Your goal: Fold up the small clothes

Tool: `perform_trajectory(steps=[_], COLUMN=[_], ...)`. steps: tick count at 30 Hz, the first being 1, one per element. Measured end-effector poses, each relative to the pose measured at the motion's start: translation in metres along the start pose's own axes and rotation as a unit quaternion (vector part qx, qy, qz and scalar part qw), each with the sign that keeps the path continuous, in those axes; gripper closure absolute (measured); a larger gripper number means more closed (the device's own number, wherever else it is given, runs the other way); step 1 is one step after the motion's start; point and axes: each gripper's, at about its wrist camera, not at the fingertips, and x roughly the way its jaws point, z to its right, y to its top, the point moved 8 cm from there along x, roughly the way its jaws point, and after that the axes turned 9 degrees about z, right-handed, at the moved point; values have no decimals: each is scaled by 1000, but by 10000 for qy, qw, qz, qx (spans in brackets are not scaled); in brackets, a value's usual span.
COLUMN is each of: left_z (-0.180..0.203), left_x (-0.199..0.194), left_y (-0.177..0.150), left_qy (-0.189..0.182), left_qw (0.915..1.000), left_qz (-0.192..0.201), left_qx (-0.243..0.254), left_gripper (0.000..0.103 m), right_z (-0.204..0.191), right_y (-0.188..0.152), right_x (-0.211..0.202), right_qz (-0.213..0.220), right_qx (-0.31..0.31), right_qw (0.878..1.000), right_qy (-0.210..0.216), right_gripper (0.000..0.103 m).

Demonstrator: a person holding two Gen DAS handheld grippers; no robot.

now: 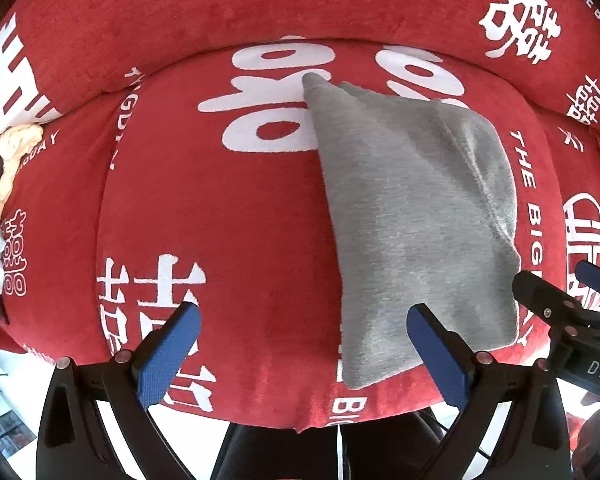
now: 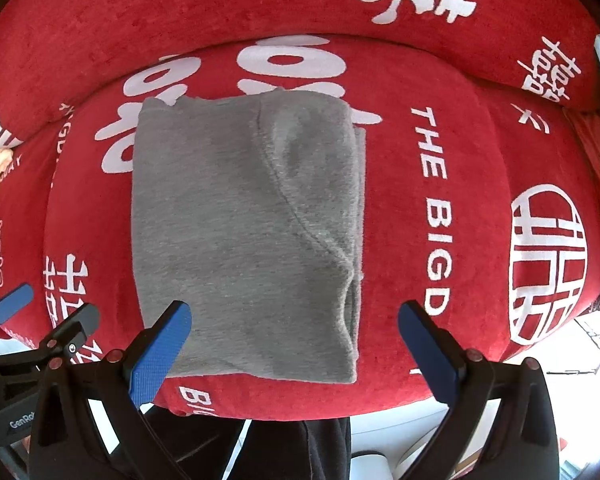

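While the grey garment (image 2: 244, 232) lies folded flat on the red cushion (image 2: 480, 152), we hold the left tool (image 1: 304, 354) and right tool (image 2: 294, 350) wide open and empty. The fold looks nearly done; next we likely halve it or set it aside.

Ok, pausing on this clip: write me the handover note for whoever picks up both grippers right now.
Left gripper: open, empty, held over the near edge of the cushion, left of the garment.
Right gripper: open, empty, its fingers either side of the garment's near edge, not gripping it.
Grey garment: lies flat on the red printed cushion, folded into a compact rectangle with layered edges along its right side.
Other clothes: a small pile at the cushion's far left.
Done: this piece looks folded.
Left: probably set it aside, then take the next item from the pile.
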Motion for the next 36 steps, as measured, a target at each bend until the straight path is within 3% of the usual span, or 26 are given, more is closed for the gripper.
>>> perform_trajectory(steps=[32, 36], left_z=[24, 24], left_x=[7, 8], left_y=[6, 6], left_qy=[64, 209], left_qw=[9998, 9995], left_qz=[-52, -31], left_qx=[161, 243], left_gripper=[0, 0], right_z=[27, 28], right_y=[0, 0], right_x=[3, 4], right_qz=[7, 6], right_qx=[82, 64], right_qw=[9999, 9999], right_qy=[-73, -91], right_gripper=[0, 0])
